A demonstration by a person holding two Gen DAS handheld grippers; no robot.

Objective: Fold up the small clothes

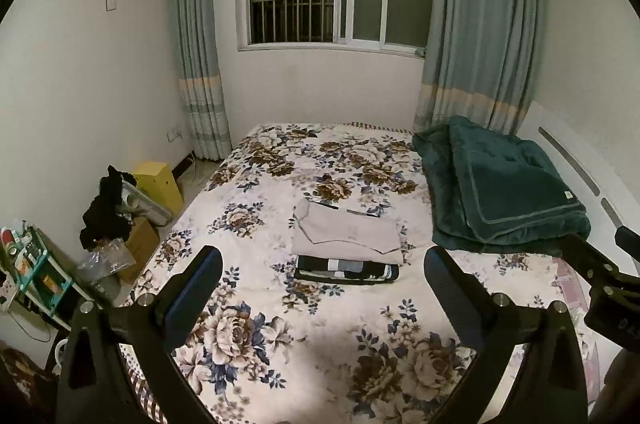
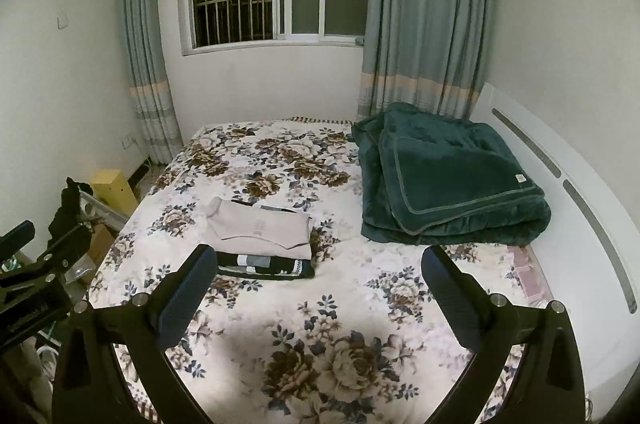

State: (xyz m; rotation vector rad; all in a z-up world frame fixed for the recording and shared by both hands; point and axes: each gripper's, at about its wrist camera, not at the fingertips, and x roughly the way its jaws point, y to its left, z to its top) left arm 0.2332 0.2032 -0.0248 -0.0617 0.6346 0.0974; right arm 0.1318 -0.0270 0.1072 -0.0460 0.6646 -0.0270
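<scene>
A folded beige garment (image 1: 346,234) lies on top of a folded black garment with white and grey patches (image 1: 347,272), stacked in the middle of the floral bed cover (image 1: 280,336). The same stack shows in the right wrist view, the beige garment (image 2: 260,230) above the black one (image 2: 266,267). My left gripper (image 1: 323,260) is open and empty, held above the bed short of the stack. My right gripper (image 2: 319,260) is open and empty, to the right of the stack. The right gripper's body shows at the right edge of the left wrist view (image 1: 600,288).
A folded dark green blanket (image 1: 500,188) lies at the bed's right side by the white headboard (image 2: 560,176). Left of the bed stand a yellow box (image 1: 158,186), cardboard boxes, a black cloth (image 1: 106,212) and a cluttered shelf (image 1: 36,272). Curtains and a barred window are behind.
</scene>
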